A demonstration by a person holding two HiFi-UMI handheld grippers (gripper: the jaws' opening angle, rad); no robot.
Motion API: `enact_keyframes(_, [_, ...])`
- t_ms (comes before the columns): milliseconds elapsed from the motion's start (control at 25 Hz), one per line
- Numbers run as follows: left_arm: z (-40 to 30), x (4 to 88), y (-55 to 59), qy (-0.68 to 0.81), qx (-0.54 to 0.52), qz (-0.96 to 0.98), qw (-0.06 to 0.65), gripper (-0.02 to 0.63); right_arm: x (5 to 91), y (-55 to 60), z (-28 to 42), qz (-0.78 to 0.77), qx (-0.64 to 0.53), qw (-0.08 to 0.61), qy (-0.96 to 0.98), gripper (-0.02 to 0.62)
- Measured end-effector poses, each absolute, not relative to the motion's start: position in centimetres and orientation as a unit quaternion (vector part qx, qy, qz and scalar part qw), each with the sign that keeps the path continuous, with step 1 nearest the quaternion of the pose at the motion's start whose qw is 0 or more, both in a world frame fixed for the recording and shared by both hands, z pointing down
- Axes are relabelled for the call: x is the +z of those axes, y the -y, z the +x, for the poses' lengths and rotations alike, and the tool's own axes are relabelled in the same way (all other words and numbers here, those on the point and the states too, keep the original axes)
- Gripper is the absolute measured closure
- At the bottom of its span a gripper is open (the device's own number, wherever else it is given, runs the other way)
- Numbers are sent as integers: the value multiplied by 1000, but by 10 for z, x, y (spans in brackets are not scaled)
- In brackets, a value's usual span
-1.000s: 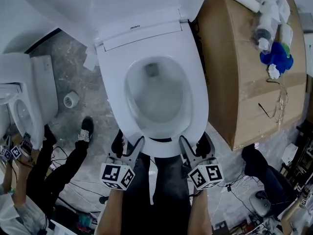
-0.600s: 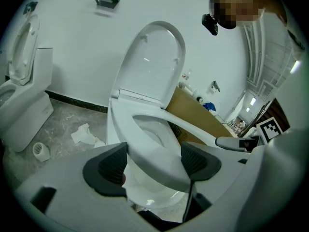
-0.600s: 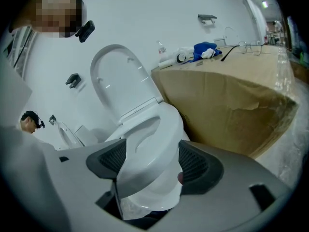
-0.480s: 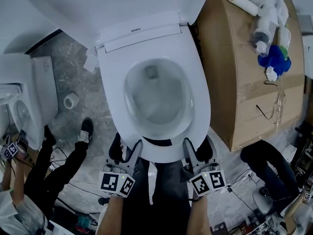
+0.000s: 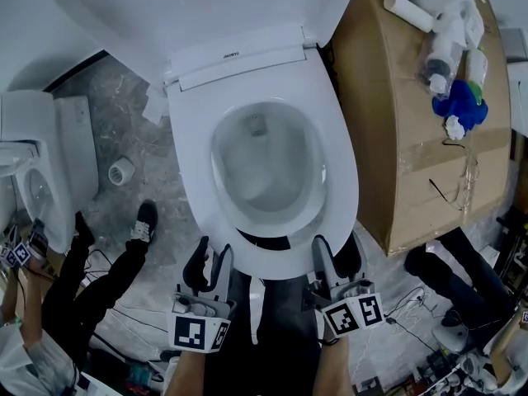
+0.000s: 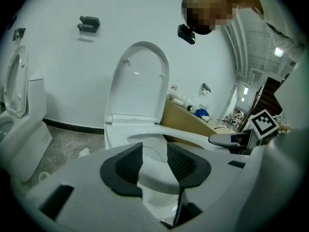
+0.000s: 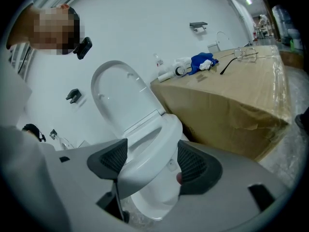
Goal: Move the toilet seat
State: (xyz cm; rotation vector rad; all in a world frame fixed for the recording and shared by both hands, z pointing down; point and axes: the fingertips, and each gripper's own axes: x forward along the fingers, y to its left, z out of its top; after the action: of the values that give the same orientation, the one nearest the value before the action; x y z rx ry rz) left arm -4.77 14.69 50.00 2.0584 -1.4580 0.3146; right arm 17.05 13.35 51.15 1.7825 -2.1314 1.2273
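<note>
In the head view we see the white oval plastic toilet seat lying over the bowl, its front rim reaching between the left gripper and the right gripper. In the left gripper view our jaws have just been closing and now pinch the seat's front edge. In the right gripper view the wider-set jaws have also just been closing and clamp that rim, near the brown cardboard box.

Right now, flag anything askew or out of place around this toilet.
The toilet seat is tilted, its front raised off the bowl. A torn paper scrap and a small roll lie on the floor beside it.
</note>
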Motion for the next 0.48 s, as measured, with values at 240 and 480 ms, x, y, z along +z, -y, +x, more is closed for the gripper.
enact_keyframes(240, [-35, 496, -146, 538, 145, 785, 271, 494, 500, -128, 168, 589, 405, 35, 699, 266])
enact_keyframes(480, [-31, 489, -143, 534, 157, 788, 264, 532, 490, -122, 167, 591, 406, 20, 697, 265])
